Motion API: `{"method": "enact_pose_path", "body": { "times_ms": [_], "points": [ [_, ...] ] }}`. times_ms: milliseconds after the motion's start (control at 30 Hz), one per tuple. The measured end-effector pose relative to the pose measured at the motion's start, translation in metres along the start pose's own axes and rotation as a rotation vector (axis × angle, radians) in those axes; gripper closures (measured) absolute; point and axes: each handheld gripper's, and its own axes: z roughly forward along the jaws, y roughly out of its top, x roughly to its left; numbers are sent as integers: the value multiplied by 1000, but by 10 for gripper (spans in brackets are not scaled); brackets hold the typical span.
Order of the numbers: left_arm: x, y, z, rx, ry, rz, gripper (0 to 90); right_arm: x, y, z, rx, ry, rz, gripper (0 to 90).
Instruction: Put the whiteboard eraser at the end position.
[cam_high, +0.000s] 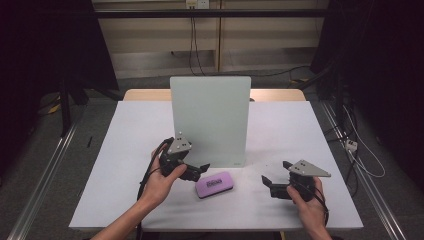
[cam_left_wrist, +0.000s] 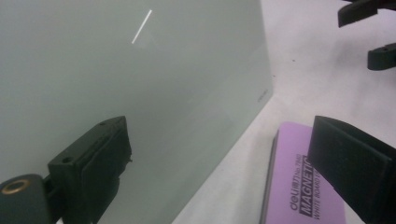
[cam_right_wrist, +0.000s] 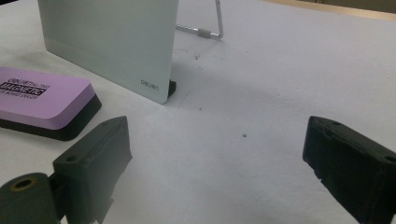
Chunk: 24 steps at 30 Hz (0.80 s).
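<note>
A pale green glass board stands upright on a metal stand in the middle of the white table. A purple magnetic board eraser with a black base lies flat just in front of it. My left gripper is open, right beside the eraser's left end and close to the board's lower left; the eraser sits near its right jaw. My right gripper is open over bare table, right of the eraser, nothing between its jaws.
The tabletop is a white sheet over a wooden table. Dark curtains and metal floor rails flank the table. Cables trail on the floor at the right.
</note>
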Motion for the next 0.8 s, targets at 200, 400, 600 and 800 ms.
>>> {"method": "enact_pose_path", "body": {
  "times_ms": [200, 400, 600, 800],
  "points": [
    [7, -3, -12, -15, 35, -9, 58, -1, 0, -1, 0, -3, 0, 77],
    [13, -10, -26, -43, 64, -21, 54, -1, -1, -2, -3, -5, 2, 77],
    [22, -20, -39, -54, 89, -60, 54, 0, -1, -2, -2, -6, -1, 77],
    [30, -32, -51, -64, 114, -99, 54, 0, -1, -2, 0, -8, 1, 77]
  ]
}}
